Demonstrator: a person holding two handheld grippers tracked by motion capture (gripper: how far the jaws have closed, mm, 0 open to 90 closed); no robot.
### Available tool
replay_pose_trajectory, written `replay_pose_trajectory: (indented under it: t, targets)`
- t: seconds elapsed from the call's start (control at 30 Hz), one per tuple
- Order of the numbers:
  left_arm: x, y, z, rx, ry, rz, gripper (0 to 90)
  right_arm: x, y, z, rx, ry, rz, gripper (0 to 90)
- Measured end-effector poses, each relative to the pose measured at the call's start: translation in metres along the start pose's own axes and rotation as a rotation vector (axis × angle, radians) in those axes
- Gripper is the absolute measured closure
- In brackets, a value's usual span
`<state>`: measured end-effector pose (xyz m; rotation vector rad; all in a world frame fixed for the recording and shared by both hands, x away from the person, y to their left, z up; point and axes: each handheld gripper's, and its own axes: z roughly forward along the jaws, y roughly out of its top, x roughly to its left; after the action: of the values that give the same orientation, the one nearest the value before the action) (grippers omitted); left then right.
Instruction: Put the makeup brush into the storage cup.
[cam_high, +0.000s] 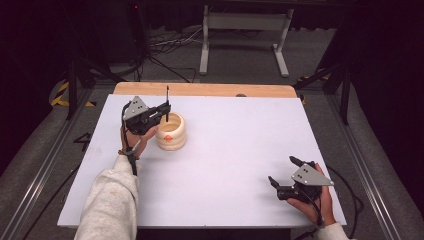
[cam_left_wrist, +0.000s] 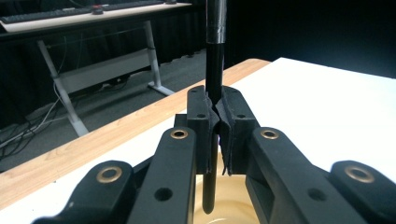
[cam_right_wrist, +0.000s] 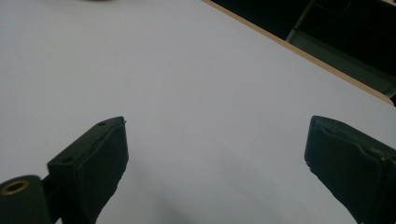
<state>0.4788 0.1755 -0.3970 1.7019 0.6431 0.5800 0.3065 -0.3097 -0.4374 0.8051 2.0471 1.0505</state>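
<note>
My left gripper clamped tight on an upright black pen, its lower end hanging over the cream pot just beneath my jaws, white table beyond, my right gripper spread wide, holding nothing, well apart across bare table.

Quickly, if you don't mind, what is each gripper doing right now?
Left gripper: shut on a black stick, held upright over the cream pot.
Right gripper: open, holding nothing, above the white table.
</note>
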Motion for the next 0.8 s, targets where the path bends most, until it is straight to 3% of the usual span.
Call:
replay_pose_trajectory:
  t: [0.43,0.8]
  targets:
    - [-0.005,-0.019,0.005,0.021,-0.015,-0.011,83.7,0.000,0.000,0.000,0.000,0.005,0.000,6.8]
    - [-0.018,-0.023,-0.001,0.030,-0.031,0.039,83.6,0.002,0.001,0.001,0.005,0.008,-0.008,6.9]
